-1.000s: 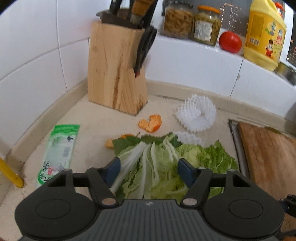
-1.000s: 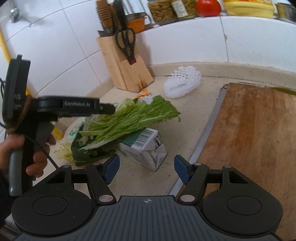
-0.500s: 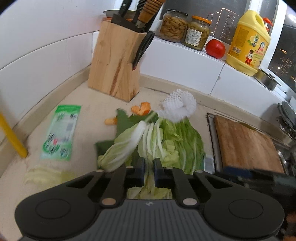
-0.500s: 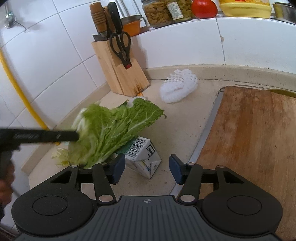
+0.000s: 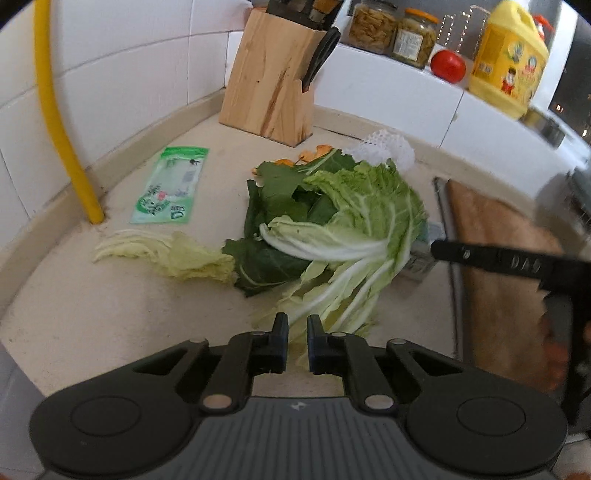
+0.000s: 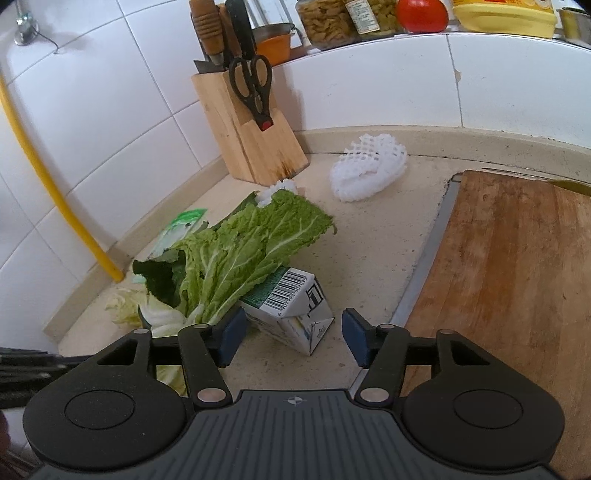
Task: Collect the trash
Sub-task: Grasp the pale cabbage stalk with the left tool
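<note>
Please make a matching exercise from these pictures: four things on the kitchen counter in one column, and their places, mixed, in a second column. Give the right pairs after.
Things
1. knife block
2. tomato
3. carton
4. green packet

Places
A. on the upper ledge, beside the jars
B. partly under the cabbage leaves
C. flat on the counter, near the yellow pipe
D. standing in the corner, by the tiled wall

Pairs: 1-D, 2-A, 3-B, 4-C

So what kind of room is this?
Most likely a home kitchen: a wooden knife block with scissors stands on a tiled counter, beside a cutting board and jars of food on the ledge.
</note>
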The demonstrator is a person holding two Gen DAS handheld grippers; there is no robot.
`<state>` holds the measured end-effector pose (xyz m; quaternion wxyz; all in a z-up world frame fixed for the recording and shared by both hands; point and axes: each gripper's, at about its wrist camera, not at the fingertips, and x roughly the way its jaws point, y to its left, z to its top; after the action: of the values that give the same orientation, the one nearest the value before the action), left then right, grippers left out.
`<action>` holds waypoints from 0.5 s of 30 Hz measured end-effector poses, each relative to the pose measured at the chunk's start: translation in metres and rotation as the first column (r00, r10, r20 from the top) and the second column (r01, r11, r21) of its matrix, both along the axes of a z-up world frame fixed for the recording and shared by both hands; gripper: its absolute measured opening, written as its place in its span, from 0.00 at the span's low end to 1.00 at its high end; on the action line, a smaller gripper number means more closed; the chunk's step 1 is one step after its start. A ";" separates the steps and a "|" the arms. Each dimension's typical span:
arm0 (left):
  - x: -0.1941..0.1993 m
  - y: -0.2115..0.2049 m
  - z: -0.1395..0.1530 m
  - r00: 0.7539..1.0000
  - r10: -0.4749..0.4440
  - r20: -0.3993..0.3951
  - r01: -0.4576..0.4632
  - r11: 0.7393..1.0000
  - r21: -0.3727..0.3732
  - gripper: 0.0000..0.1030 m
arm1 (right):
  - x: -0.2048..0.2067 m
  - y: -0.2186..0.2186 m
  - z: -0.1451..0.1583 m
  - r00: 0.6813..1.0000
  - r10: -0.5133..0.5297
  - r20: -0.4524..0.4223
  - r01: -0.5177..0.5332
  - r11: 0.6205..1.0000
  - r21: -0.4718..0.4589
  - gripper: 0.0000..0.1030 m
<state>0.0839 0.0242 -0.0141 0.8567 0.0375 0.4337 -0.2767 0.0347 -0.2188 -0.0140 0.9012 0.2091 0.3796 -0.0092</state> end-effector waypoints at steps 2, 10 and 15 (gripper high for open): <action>-0.007 -0.004 0.002 0.999 -0.020 0.044 0.020 1.000 0.009 0.25 | 0.002 0.002 0.001 1.000 0.006 0.005 -0.006 1.000 -0.010 0.69; -0.026 -0.058 0.000 0.909 -0.273 0.317 0.198 0.948 0.247 0.60 | 0.012 0.003 0.009 1.000 0.013 0.023 -0.013 1.000 -0.012 0.75; -0.013 -0.078 -0.021 0.923 -0.315 0.222 0.249 0.928 0.278 0.25 | 0.010 0.002 0.009 0.999 0.013 0.029 -0.013 1.000 -0.019 0.75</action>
<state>0.0707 -0.0534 -0.0354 0.8460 0.2416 0.3372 -0.3349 0.0449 -0.2172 -0.0046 0.9085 0.1983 0.3679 -0.0038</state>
